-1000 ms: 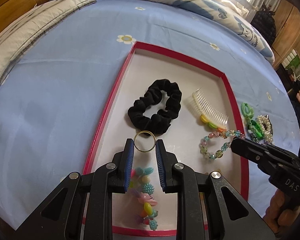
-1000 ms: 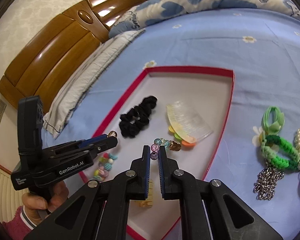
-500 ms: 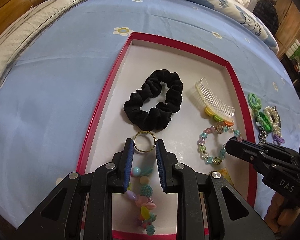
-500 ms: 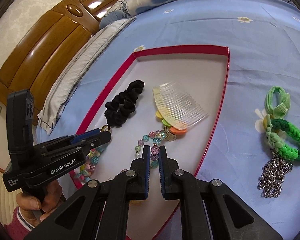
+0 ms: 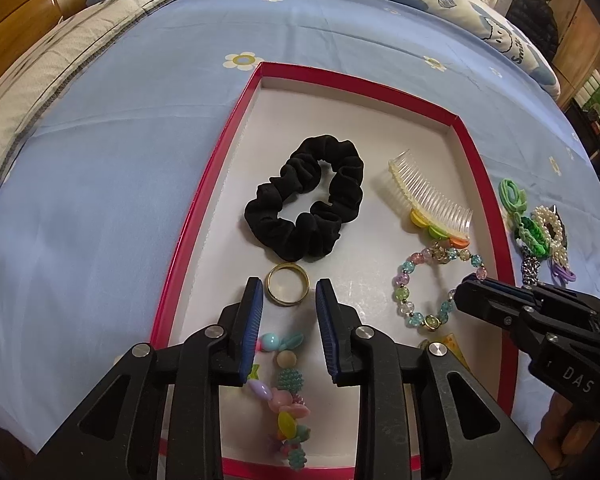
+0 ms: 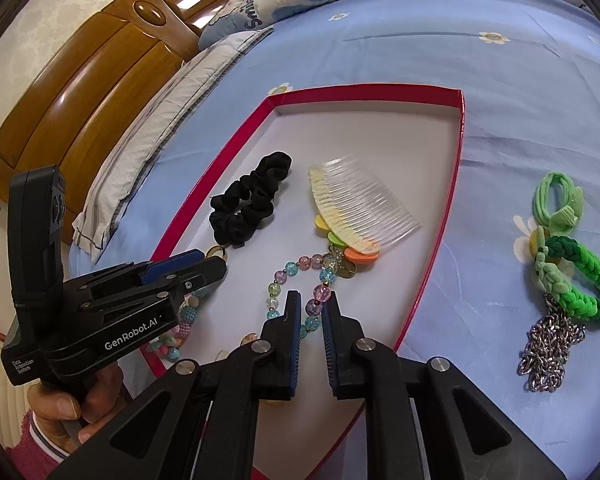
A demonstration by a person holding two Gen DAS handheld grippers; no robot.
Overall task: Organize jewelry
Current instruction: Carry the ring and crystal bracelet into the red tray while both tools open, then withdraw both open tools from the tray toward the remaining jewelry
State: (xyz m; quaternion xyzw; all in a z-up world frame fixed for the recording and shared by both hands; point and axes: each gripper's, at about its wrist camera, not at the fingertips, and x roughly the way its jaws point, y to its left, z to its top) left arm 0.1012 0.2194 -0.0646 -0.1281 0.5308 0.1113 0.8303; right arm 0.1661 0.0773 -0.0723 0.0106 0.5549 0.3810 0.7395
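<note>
A red-rimmed tray (image 5: 204, 200) with a white floor lies on the blue bed sheet. A gold ring (image 5: 287, 283) lies flat on the floor between the fingertips of my left gripper (image 5: 288, 292). Those jaws are opening, and a gap shows on each side of the ring. My right gripper (image 6: 311, 302) straddles one strand of a pastel glass-bead bracelet (image 6: 314, 306) that rests on the tray (image 6: 454, 184). Its jaws are opening too, and the pads stand just off the beads. In the tray lie a black scrunchie (image 5: 268, 216), a clear comb (image 5: 432, 200) and a chunky bead string (image 5: 288, 380).
Right of the tray on the sheet lie a light green hair tie (image 6: 560, 200), a braided green band (image 6: 572, 280), a pearl piece and a silver chain (image 6: 548, 344). A person's hand (image 6: 56, 404) holds the left gripper's handle. Pillows and a wooden headboard (image 6: 100, 92) are at the far side.
The left jaws have spread and let go of the gold ring, which now lies on the tray floor. The right jaws have parted around the bead bracelet, now resting in the tray.
</note>
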